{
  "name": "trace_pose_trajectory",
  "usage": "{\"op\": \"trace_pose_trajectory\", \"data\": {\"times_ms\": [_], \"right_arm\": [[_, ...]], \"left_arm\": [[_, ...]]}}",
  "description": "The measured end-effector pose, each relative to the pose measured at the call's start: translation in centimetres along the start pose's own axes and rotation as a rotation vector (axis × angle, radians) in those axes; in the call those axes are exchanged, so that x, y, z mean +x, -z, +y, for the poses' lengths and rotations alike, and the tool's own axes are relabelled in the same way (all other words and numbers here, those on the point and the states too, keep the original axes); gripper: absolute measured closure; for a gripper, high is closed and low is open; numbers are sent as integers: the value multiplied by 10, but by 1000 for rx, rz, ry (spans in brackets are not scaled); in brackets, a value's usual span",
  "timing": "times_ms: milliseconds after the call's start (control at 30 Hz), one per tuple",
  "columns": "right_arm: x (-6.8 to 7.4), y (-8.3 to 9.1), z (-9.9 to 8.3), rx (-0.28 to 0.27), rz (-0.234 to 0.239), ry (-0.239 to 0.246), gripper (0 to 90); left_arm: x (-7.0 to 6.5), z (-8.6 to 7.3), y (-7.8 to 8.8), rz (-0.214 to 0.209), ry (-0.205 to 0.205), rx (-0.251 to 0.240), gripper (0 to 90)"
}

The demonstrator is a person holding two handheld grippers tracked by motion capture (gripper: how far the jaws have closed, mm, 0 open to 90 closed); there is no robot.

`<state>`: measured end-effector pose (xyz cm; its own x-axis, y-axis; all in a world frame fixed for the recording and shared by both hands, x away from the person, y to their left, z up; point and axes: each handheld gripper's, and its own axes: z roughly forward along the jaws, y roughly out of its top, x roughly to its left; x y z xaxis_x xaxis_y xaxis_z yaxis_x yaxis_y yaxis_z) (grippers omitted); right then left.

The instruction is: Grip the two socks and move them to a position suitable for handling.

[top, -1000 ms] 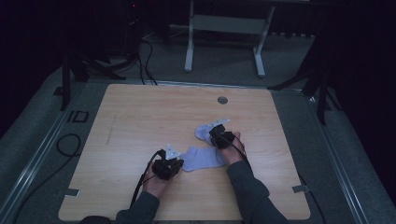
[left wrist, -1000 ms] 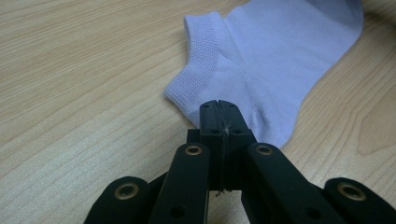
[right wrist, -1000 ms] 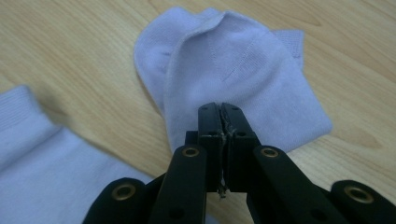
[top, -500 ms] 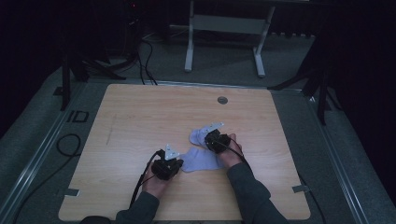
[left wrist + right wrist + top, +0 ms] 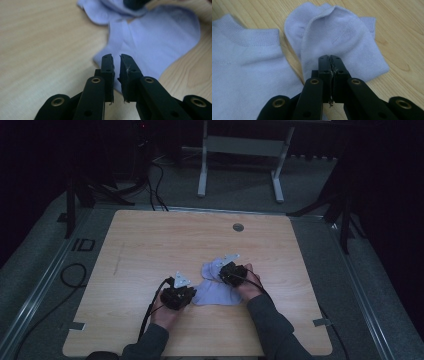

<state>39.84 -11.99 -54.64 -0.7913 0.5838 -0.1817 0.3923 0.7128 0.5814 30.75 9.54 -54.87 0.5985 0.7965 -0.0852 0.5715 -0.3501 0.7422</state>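
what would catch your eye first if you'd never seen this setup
Two pale lilac socks lie near the middle of the wooden table, lit against a dark room. A person's hands hold a black gripper at each side of them: the right gripper has its jaws pressed together at the folded sock, while the left gripper, its jaws just opening a crack, sits at the edge of the flat sock.

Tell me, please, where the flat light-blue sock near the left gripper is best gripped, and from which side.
Probably at its ribbed cuff, the thicker, straight edge. The flat sock lies spread on the table, so a gripper would best come low from the cuff's open side and pinch that edge.
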Motion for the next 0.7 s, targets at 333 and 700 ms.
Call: {"op": "trace_pose_trajectory", "data": {"times_ms": [333, 700], "right_arm": [[0, -1, 0, -14, 14, 5, 879], [-2, -1, -1, -26, 27, 1, 878]], "left_arm": [[22, 31, -29, -13, 17, -40, 844], [29, 47, -66, -21, 33, -2, 889]]}}
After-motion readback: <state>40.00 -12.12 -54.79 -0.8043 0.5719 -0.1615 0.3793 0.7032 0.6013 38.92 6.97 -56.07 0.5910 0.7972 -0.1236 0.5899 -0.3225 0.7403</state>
